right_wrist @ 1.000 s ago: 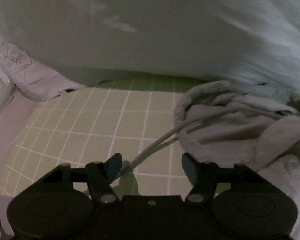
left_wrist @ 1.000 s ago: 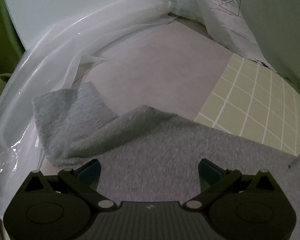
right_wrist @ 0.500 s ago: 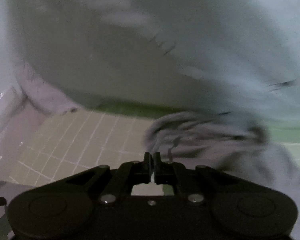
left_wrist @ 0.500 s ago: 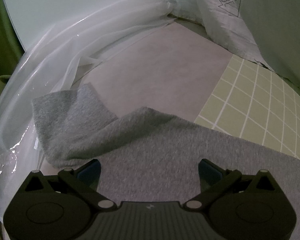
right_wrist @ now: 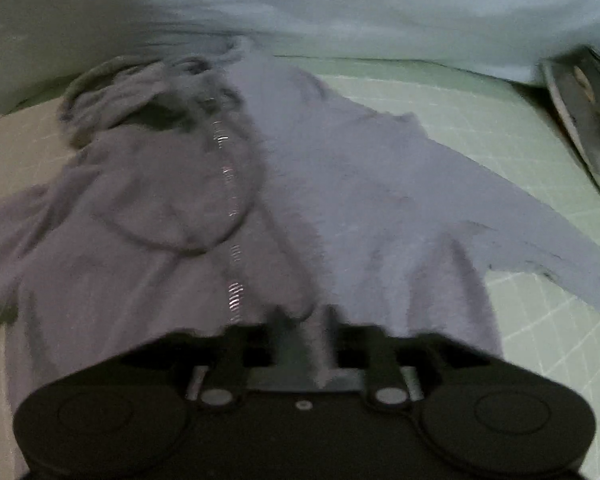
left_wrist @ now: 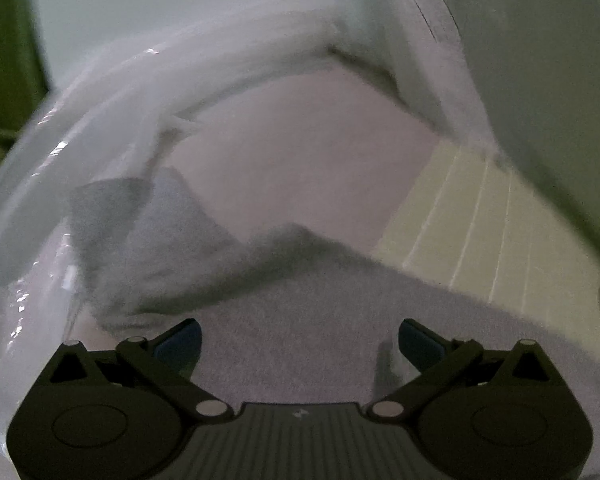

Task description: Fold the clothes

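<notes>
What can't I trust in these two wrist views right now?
- Right gripper: motion blur hides whether its fingers pinch the grey hoodie.
- Hoodie hem: cut off behind both gripper bodies.
- Hoodie sleeve, left wrist view: its end is veiled by clear plastic sheeting.

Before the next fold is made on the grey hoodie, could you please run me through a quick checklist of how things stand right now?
1. Left tongs open over the hoodie's grey fabric: ok.
2. Right tongs gripping fabric: cannot tell, blurred.
3. Hoodie lies on the green grid mat: ok.
4. Zipper closed along its full length: cannot tell.
5. Hood flattened: not ok, bunched.
6. Sleeve laid straight: not ok, bent beside the clear plastic.
</notes>
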`<state>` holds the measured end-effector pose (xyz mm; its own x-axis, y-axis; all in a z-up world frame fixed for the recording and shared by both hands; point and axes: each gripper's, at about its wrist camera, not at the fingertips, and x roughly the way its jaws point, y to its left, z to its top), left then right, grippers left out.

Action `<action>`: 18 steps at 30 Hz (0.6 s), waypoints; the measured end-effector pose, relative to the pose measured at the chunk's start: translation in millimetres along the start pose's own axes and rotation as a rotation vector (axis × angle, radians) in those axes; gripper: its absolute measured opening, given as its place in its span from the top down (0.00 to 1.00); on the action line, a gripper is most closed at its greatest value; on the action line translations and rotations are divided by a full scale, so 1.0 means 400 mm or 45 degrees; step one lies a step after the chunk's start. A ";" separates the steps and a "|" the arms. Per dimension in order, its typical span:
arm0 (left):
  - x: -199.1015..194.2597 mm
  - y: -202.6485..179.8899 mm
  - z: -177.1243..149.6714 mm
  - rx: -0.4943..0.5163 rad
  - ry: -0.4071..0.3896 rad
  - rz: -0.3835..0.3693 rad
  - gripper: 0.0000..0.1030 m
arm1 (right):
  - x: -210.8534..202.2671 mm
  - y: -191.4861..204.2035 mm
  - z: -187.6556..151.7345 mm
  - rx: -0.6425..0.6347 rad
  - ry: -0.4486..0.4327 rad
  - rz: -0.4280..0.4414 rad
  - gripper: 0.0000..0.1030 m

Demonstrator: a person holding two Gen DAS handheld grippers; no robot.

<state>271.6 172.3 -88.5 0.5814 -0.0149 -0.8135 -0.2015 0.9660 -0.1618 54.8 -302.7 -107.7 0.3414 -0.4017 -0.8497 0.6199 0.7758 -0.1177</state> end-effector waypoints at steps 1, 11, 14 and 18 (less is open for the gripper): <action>-0.013 0.017 0.004 -0.028 -0.029 0.006 0.00 | -0.008 0.013 0.004 -0.025 -0.027 0.012 0.38; -0.006 0.172 0.072 -0.159 -0.154 0.254 0.04 | -0.025 0.059 0.009 -0.102 -0.060 0.053 0.22; 0.019 0.183 0.084 -0.109 -0.131 0.303 0.18 | -0.013 0.065 0.003 -0.103 -0.043 0.050 0.22; 0.037 0.175 0.082 -0.016 -0.111 0.367 0.35 | -0.014 0.067 0.005 -0.082 -0.045 0.044 0.24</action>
<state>291.8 248.0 -93.3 0.5644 0.2823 -0.7757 -0.3775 0.9239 0.0616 71.0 -280.9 -105.0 0.3874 -0.3899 -0.8354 0.5608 0.8189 -0.1222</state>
